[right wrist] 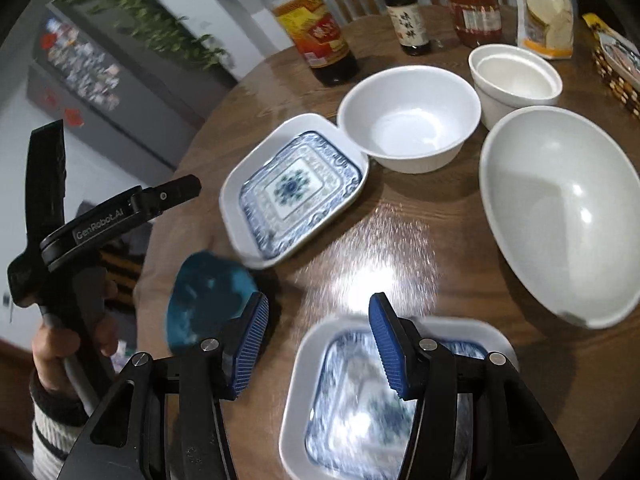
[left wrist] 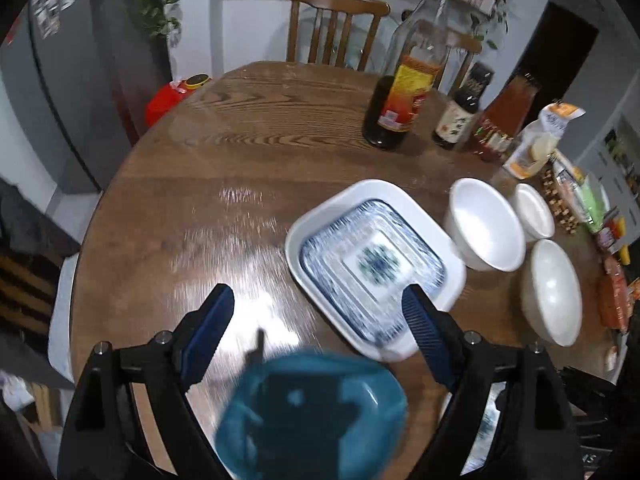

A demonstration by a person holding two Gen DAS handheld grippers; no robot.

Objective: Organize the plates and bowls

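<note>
**Desk:** Jaws on both grippers, how do they stand?

**Photographer:** Apart on each, clamped on nothing. The left gripper [left wrist: 316, 304] hangs over the round wooden bench [left wrist: 248, 128], with a blurred teal bowl [left wrist: 312, 416] low between its fingers; whether they touch it, I cannot tell. The right gripper [right wrist: 320, 340] hovers over a near dish [right wrist: 360, 408], white with a blue pattern, its right finger in front of the dish's middle.

**Desk:** And the rest of the crockery?

**Photographer:** A second patterned dish [right wrist: 294, 188] sits at mid-bench, nested in a white tray [right wrist: 240, 196]. Touching that tray's far right corner is a white bowl [right wrist: 408, 120]. Right of it stands a small bowl [right wrist: 516, 76], and nearer on the right a large bowl [right wrist: 560, 216], tilted toward the camera. In the right view the teal bowl [right wrist: 208, 300] lies at the bench's left edge.

**Desk:** Anything behind?

**Photographer:** Three bottles [right wrist: 316, 28] and a snack bag [right wrist: 548, 12] line the far side. A chair [left wrist: 336, 28] stands beyond the bench. The person's left hand [right wrist: 68, 352] grips the left gripper's handle.
</note>
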